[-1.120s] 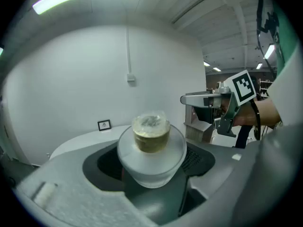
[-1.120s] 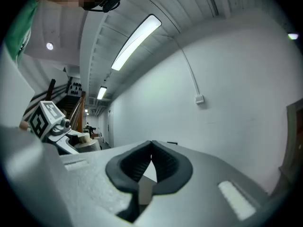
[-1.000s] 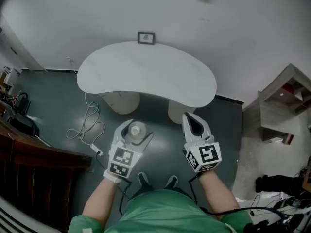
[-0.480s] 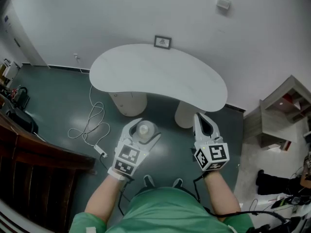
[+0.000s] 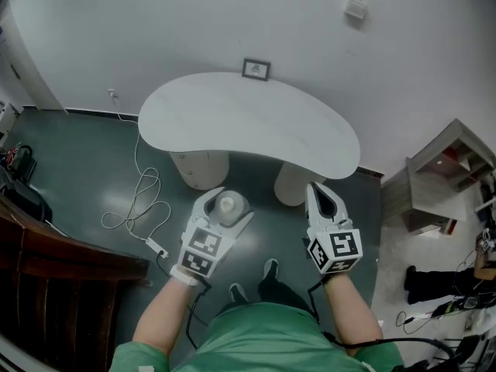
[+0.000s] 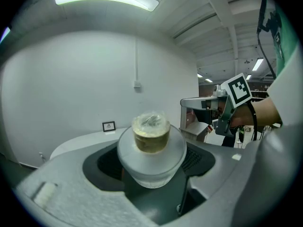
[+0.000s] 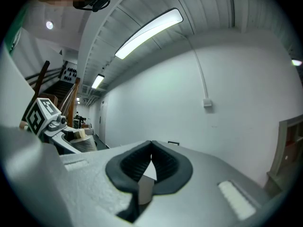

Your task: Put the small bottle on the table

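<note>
A small pale bottle (image 5: 227,206) with a clear cap stands upright between the jaws of my left gripper (image 5: 225,204), which is shut on it; in the left gripper view the bottle (image 6: 151,148) fills the middle. The white kidney-shaped table (image 5: 248,122) lies ahead of both grippers, its near edge just beyond the jaw tips. My right gripper (image 5: 322,198) is held beside the left, shut with nothing in it; its dark pads (image 7: 165,167) meet at the tips. In the right gripper view the left gripper (image 7: 52,126) shows at the far left.
A small framed marker card (image 5: 256,69) stands at the table's far edge against the white wall. Two round table pedestals (image 5: 199,167) stand under the top. A white cable (image 5: 139,200) lies coiled on the dark floor at left. A wooden cabinet (image 5: 442,169) stands at right.
Both grippers and the bottle keep their pose; the view has shifted slightly, so the table sits a little left of where it was. The person's feet have moved.
</note>
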### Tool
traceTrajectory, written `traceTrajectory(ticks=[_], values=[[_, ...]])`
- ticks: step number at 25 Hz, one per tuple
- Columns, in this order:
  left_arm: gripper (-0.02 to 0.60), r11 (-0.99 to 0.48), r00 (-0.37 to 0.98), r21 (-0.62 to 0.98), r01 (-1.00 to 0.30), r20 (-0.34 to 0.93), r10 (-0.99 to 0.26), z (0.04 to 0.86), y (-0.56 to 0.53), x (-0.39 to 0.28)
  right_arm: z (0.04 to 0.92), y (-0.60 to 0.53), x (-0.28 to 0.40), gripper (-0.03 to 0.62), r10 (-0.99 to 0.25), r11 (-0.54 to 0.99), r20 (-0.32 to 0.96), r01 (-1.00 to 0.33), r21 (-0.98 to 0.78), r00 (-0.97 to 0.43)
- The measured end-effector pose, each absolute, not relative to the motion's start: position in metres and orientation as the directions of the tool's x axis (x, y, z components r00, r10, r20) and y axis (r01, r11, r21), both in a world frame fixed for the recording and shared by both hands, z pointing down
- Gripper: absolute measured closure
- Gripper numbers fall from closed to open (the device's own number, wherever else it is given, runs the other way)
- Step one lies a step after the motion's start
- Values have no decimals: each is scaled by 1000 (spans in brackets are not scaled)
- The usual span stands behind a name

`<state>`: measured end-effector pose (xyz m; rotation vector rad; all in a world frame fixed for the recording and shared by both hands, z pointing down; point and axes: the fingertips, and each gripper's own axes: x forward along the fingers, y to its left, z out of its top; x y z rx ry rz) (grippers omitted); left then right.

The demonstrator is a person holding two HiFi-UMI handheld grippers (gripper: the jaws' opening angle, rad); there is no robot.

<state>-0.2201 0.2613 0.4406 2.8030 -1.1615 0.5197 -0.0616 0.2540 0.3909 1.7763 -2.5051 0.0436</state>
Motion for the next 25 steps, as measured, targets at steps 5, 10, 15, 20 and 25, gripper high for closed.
traceTrajectory(ticks=[5,10,15,20,25], values=[[235,-704,648,-65,-707,338,-683,443,241,-220,397,226,-59,591,-939,336,77,-942,2,-335],[235,-686,626,-72,-724,350,-697,442,207,-215,401,186,-57,591,-929,364,67,-931,-31,-365],[235,-677,615,-80,-731,353,-705,439,158,-199,406,137,-46,591,-917,391,68,-919,-51,-394],[235,-671,608,-82,-737,354,-711,436,112,-172,406,89,-21,591,-912,400,63,-914,-65,-404],[235,-668,602,-81,-740,362,-712,437,81,-150,405,57,8,591,-916,393,58,-916,-77,-397]])
